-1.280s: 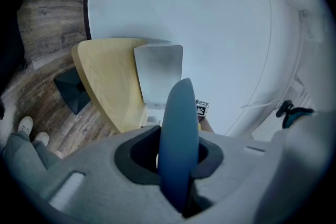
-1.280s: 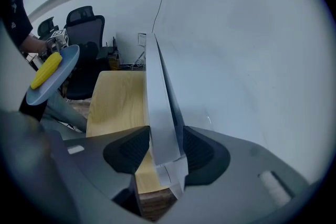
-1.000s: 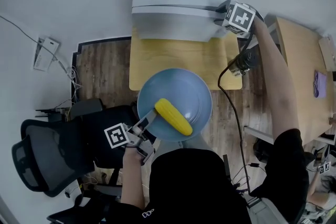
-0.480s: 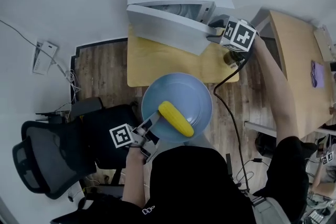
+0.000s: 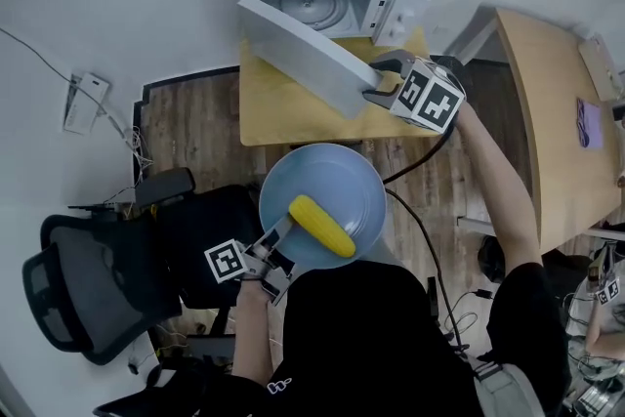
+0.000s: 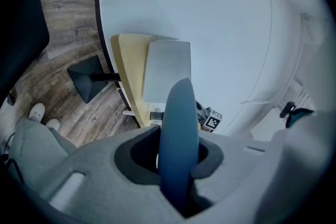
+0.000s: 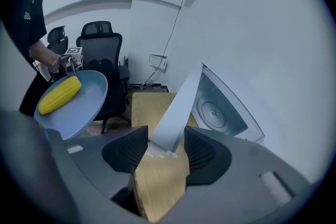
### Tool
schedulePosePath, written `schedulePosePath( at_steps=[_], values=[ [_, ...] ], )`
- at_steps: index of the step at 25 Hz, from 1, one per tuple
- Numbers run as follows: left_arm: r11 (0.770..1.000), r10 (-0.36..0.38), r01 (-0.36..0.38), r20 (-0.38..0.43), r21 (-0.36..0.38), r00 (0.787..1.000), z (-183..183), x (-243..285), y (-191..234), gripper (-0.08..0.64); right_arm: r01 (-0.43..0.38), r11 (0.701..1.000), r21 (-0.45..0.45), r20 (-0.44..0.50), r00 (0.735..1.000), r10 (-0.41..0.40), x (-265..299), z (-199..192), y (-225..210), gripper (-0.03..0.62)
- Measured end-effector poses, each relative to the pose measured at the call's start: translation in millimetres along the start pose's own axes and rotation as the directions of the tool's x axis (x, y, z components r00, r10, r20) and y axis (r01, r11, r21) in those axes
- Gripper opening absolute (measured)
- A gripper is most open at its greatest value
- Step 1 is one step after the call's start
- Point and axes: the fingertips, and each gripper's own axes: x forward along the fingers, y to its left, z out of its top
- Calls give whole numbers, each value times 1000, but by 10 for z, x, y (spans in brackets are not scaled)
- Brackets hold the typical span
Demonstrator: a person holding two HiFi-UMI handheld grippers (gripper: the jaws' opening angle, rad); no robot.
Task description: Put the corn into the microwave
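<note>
Microwave mouth [image 5: 317,10] half clear (door [image 5: 303,54] aslant across its front)

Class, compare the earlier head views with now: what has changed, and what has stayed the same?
The right tongs swung the microwave door open toward the person; their jaws have just been opening, with the door's edge between them. The left tongs stay shut on the plate, corn lying on it.

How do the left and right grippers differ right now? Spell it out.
The left gripper is shut on the rim of the blue plate; the right gripper has jaws that have just been opening and stand apart around the edge of the microwave door. The left gripper bears the plate with the corn; the right gripper holds nothing. Both carry a marker cube.
</note>
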Motion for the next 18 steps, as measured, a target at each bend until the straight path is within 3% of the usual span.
schedulePosePath(
  at_steps=[10,18],
  values=[
    [1000,11,-10,80,-13,997,-48,-460,115,79,-60,995,83,179,983,45,60,395,582,238],
    [1000,26,-24,122,-20,992,-31,-709,219,80,-181,983,-17,305,936,177,169,824,1034,218]
  ],
)
